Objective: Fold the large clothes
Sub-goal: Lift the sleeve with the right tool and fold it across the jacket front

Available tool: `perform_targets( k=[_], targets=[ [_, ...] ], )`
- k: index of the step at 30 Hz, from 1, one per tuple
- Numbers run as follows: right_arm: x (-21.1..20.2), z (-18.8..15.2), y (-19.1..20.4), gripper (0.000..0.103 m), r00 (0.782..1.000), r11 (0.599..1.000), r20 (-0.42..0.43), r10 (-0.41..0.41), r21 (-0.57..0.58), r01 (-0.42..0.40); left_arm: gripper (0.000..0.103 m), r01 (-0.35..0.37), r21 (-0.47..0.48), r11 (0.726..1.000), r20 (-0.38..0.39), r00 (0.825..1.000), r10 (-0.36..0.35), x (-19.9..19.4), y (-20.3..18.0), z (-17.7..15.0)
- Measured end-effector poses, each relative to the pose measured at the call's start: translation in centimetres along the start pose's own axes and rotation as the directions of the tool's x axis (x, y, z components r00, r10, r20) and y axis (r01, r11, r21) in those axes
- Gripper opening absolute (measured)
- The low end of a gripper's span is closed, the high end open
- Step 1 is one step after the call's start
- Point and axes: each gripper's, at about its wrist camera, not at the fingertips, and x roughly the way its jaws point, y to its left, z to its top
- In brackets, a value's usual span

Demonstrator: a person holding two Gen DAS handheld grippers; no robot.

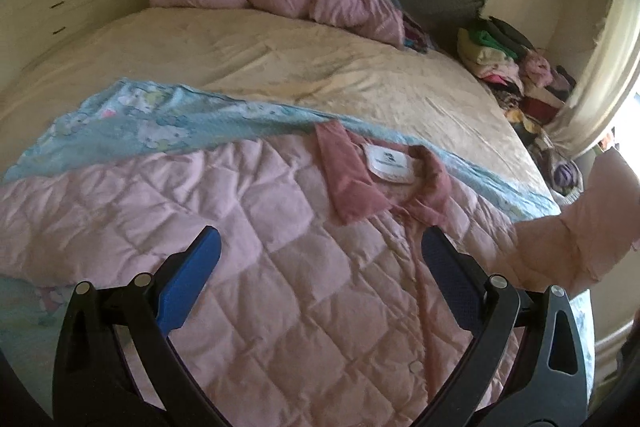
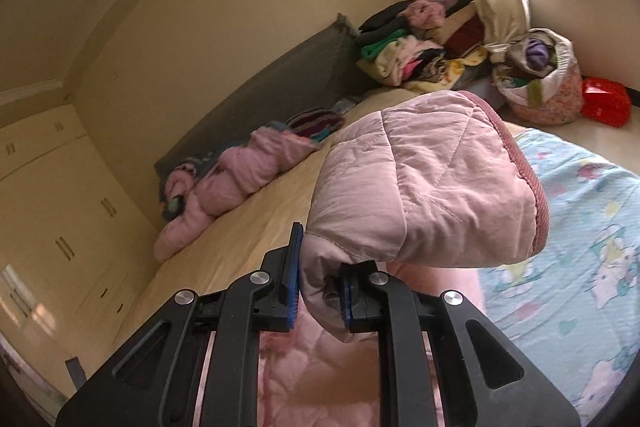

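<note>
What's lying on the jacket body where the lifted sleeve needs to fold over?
Nothing visible. The right gripper holds the sleeve up, and the quilted jacket lies flat and bare up to the collar; only the open left gripper hovers above it.

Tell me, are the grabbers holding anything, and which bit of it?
The right gripper is shut on the pink quilted jacket, pinching its sleeve near the cuff and lifting it. The left gripper is open above the jacket, holding nothing.
</note>
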Motion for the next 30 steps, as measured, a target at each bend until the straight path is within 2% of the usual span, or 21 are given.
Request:
perform_targets(
  k=[9, 14, 21, 26, 30],
  targets=[
    [3.2, -4.0, 4.4, 0.015, 0.995, 0.998, -0.083, 0.056, -0.027, -0.059, 0.094, 0.051, -0.049, 0.997, -0.013, 0.999, -0.052, 0.0, 1.7, 0.1],
    [5.9, -8.2, 7.4, 0.015, 0.983, 0.994, -0.161, 0.091, -0.05, -0.101, 0.094, 0.046, -0.047, 0.998, -0.037, 0.998, -0.048, 0.9, 2.0, -0.4],
    [9.5, -15.0, 10.1, 0.015, 0.952, 0.989, -0.284, 0.117, -0.058, -0.138, 0.094, -0.002, 0.002, 1.0, -0.047, 0.999, 0.002, 1.6, 1.5, -1.1],
    [11.6, -19.3, 10.5, 0.015, 0.923, 0.992, -0.372, 0.096, -0.038, -0.118, 0.094, -0.016, 0.016, 1.0, -0.063, 0.998, 0.017, 2.3, 1.6, -1.6],
    [12.0, -21.1, 10.5, 0.022, 0.906, 0.994, -0.413, 0.092, -0.022, -0.111, 0.094, -0.023, 0.009, 1.0, -0.087, 0.996, 0.024, 3.2, 1.8, -1.9]
  ],
)
